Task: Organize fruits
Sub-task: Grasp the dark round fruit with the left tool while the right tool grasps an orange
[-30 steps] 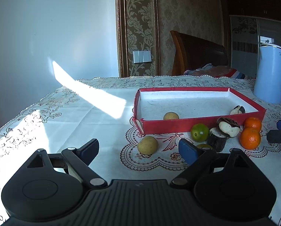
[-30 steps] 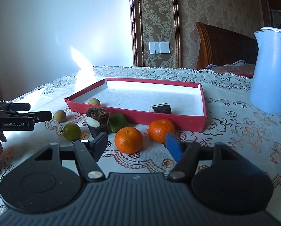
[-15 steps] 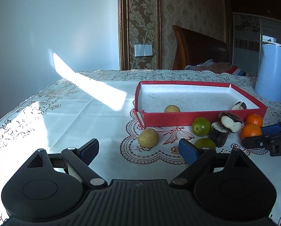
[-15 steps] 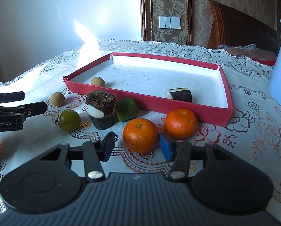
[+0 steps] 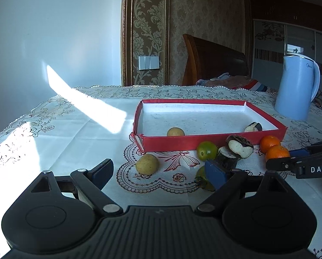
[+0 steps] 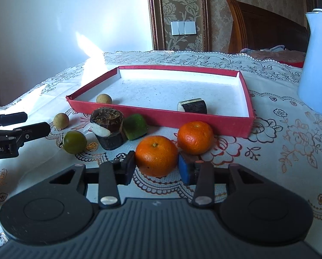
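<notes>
Two oranges lie in front of the red box (image 6: 161,118). The near orange (image 6: 156,155) sits between the fingers of my right gripper (image 6: 157,160), whose jaws are closing, with both pads touching its sides. The second orange (image 6: 195,137) rests just behind it. My left gripper (image 5: 158,170) hangs open over the tablecloth, with a yellow-brown round fruit (image 5: 147,164) ahead of it and nothing between its fingers. A green fruit (image 5: 206,150) and stacked dark pieces (image 5: 236,149) lie by the box front. Inside the box are a small round fruit (image 5: 175,132) and a dark piece (image 5: 253,127).
A pale blue kettle (image 5: 297,88) stands at the back right of the table. Another green fruit (image 5: 201,179) is half hidden behind my left gripper's right finger. A green wedge (image 6: 135,126) leans on the box. The left gripper's fingers (image 6: 20,127) show at the left.
The right gripper's jaws have narrowed from wide apart to touching the near orange, and it has edged forward around it. The left gripper has stayed open and nearly still.
</notes>
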`<state>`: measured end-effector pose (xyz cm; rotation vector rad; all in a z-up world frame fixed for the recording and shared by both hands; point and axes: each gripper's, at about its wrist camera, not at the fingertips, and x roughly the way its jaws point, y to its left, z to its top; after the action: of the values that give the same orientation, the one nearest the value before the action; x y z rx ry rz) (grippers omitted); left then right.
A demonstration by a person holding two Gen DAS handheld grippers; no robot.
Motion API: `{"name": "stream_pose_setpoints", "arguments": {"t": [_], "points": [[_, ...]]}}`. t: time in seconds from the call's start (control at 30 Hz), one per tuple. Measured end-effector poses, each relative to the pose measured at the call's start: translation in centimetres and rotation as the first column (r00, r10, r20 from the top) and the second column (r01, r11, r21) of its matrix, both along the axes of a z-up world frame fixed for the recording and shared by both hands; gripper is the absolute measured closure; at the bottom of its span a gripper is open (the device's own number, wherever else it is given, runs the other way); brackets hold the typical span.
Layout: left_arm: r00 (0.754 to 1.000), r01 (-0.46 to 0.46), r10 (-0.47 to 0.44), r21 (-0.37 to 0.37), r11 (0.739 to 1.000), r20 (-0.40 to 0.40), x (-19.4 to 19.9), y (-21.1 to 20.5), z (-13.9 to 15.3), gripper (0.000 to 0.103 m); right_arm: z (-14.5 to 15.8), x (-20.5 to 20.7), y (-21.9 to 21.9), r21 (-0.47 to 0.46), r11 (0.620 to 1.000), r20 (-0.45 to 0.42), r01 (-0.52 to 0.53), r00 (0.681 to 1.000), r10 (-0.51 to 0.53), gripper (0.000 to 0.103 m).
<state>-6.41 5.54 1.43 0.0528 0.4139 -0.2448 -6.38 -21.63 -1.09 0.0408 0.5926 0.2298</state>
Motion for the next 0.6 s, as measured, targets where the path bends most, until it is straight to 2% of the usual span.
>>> {"name": "stream_pose_setpoints", "arguments": {"t": [0.23, 0.37, 0.43, 0.47, 0.53, 0.6], "points": [[0.987, 0.125, -0.134, 0.095, 0.988, 0.088, -0.8, -5.5, 1.9, 0.011, -0.4, -1.1, -2.3, 0.071, 0.997, -0.008, 0.032, 0.999, -0.032, 0.064], [0.973, 0.19, -0.207, 0.159, 0.969, 0.1, -1.0, -8.5, 1.8, 0.011, -0.6, -1.0, -2.6, 0.098, 0.995, -0.006, 0.035, 0.999, -0.035, 0.064], [0.972, 0.187, -0.21, 0.198, 0.962, 0.102, -0.7, -9.7, 1.4, 0.012, -0.6, -1.1, -2.8, 0.11, 0.993, -0.002, 0.038, 0.999, -0.038, 0.064], [0.973, 0.192, -0.213, 0.198, 0.961, 0.092, -0.4, -10.0, 1.2, 0.015, -0.6, -1.1, -2.9, 0.114, 0.993, -0.001, 0.038, 0.999, -0.038, 0.064], [0.974, 0.207, -0.22, 0.184, 0.961, 0.053, 0.3, -10.6, 0.9, 0.032, -0.6, -1.1, -3.1, 0.127, 0.991, -0.001, 0.04, 0.999, -0.04, 0.064], [0.978, 0.201, -0.209, 0.183, 0.962, 0.021, 1.2, -10.8, 0.5, 0.039, -0.7, -1.2, -3.3, 0.137, 0.99, -0.001, 0.04, 0.999, -0.041, 0.064]]}}
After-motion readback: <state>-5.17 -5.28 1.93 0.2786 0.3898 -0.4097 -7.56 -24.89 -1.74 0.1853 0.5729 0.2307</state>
